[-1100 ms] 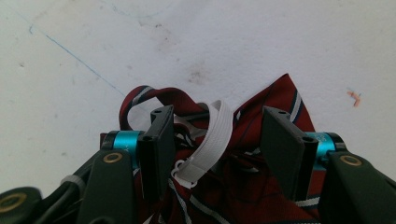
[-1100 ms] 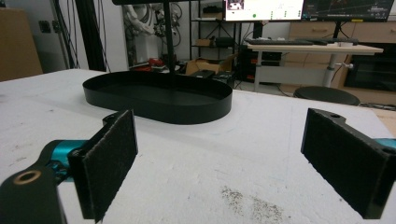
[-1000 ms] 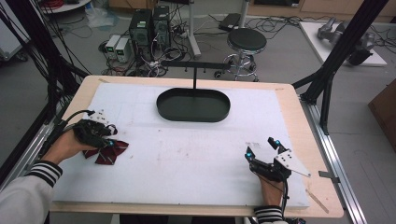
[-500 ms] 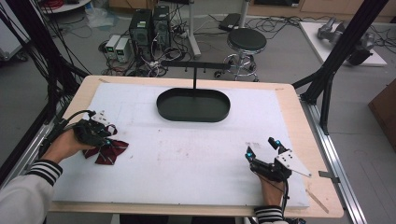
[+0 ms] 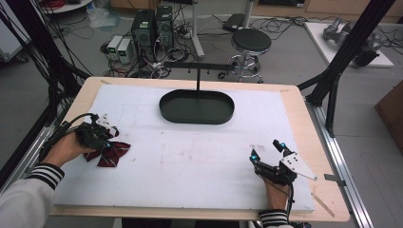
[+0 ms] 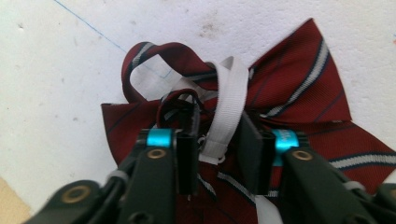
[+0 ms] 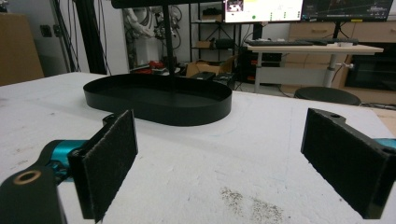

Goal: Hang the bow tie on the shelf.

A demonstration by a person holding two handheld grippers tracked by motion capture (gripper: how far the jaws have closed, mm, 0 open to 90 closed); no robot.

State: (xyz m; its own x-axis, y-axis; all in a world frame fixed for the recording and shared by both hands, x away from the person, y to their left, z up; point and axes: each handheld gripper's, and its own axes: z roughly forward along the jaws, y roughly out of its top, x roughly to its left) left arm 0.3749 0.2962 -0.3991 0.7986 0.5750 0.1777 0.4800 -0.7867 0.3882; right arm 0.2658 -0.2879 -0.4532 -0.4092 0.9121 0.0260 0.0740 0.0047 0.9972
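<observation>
Grasp approach on a maroon striped bow tie (image 6: 299,93) lying flat on the white table (image 5: 190,156). The left gripper (image 6: 212,156) points steeply down at the cloth, its jaws partly open, a narrow gap between them, with the white strap (image 6: 229,107) of the bow tie running up through that gap and the knot just ahead of the tips; the jaws do not yet appear to clamp anything. In the high view the left gripper (image 5: 97,135) sits over the near-left part of the table, the bow tie (image 5: 111,153) partly beneath it, and the left hand (image 5: 66,149) reaches in low from the side with the forearm close to the table edge. To do this step well, the jaws should probably close on the strap and knot together rather than on the strap alone, so the fabric lifts as one piece and does not slip out. The right gripper (image 5: 267,153) rests at the near-right of the table, wrist low, tilted up and pointing forward; its jaws stand wide open and hold nothing, and beyond them lies the black oval tray (image 7: 159,100) with its upright stand (image 5: 198,78), well apart from the bow tie.
</observation>
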